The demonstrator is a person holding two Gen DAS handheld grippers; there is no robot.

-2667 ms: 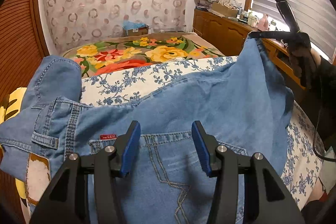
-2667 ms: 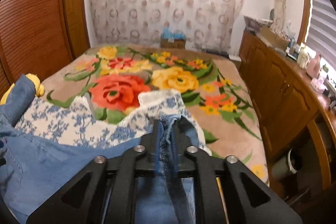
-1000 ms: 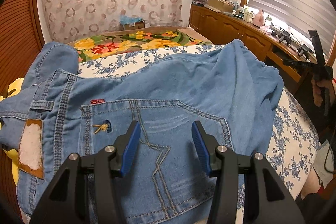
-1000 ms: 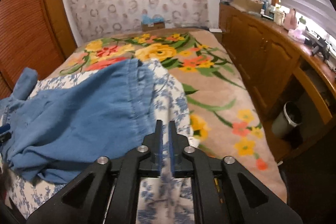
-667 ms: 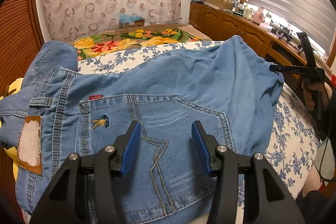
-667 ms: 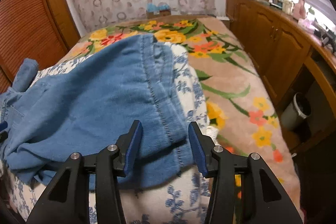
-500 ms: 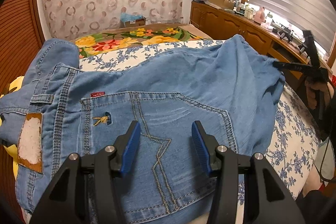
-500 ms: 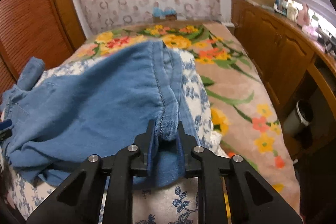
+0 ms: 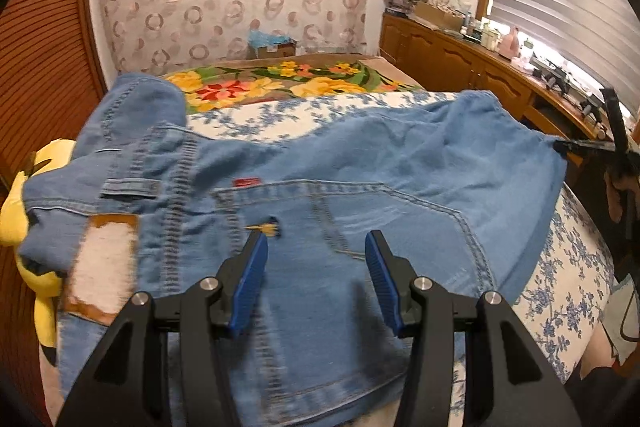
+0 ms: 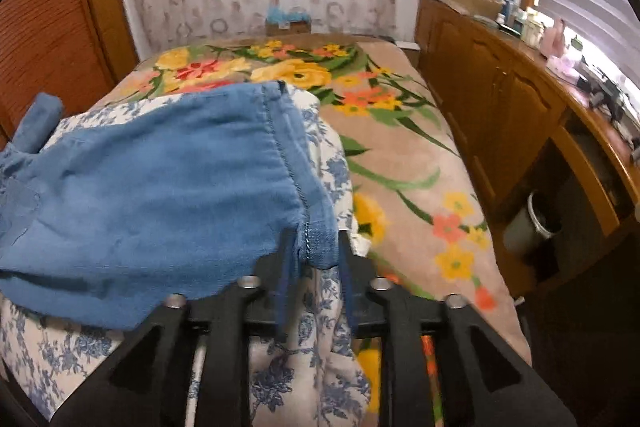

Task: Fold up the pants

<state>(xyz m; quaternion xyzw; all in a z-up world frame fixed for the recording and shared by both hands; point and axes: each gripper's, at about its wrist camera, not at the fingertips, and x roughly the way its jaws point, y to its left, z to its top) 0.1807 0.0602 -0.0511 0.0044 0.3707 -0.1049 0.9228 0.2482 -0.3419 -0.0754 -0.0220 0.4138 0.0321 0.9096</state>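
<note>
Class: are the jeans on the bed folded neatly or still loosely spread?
Loosely spread: the jeans lie rumpled across the floral sheet, back pocket showing, one leg bunched up.

pants [image 9: 360, 171] – near hem cut off, stitching blurred

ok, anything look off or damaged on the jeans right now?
Yes. The waistband patch on the jeans is worn to bare white, its print gone. One pant leg is bunched up toward the wardrobe side, so the fold is uneven. A yellow plush toy lies underneath.
</note>
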